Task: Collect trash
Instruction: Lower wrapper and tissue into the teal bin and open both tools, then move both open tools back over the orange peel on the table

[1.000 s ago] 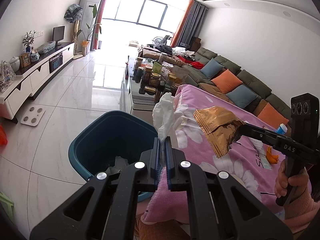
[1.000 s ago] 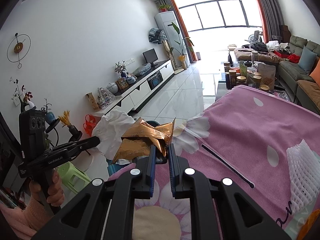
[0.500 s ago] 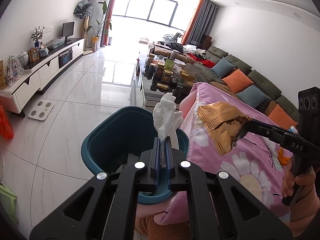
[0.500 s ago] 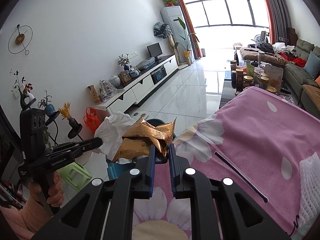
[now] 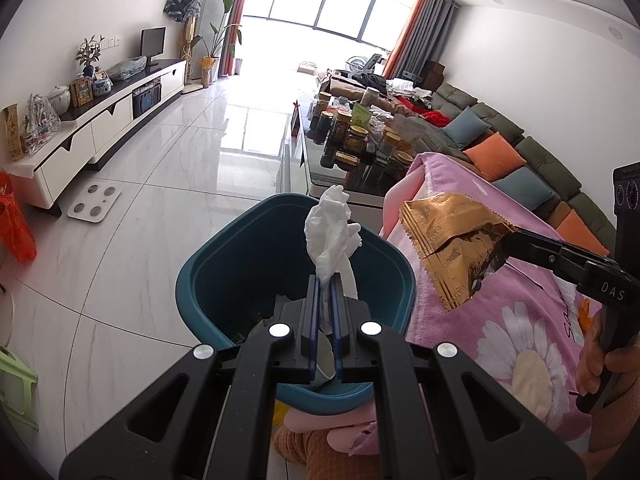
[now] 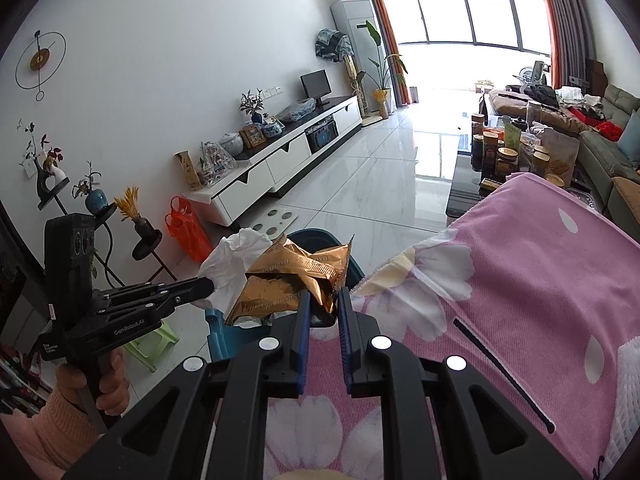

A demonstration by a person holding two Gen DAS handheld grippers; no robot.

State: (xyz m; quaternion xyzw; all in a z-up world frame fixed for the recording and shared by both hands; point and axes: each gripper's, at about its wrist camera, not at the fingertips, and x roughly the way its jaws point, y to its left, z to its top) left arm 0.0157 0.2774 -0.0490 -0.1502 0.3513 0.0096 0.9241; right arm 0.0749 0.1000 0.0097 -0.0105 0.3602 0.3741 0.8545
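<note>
Item: white tissue [image 5: 332,232], crumpled. Pinched between closed fingers of left gripper [image 5: 325,280], directly above teal bin [image 5: 200,280] opening.

Item: gold foil wrapper [image 5: 452,248], creased. Clamped in right gripper [image 6: 323,300], jaws narrowed on its lower edge; held at bin's rim beside pink floral cloth [image 6: 540,280].

Bin contents: some scraps visible, details unclear.

Handling note, judged: release tissue only while centred over opening; bring wrapper further over bin before loosening, low enough to prevent drift onto floor or cloth.
</note>
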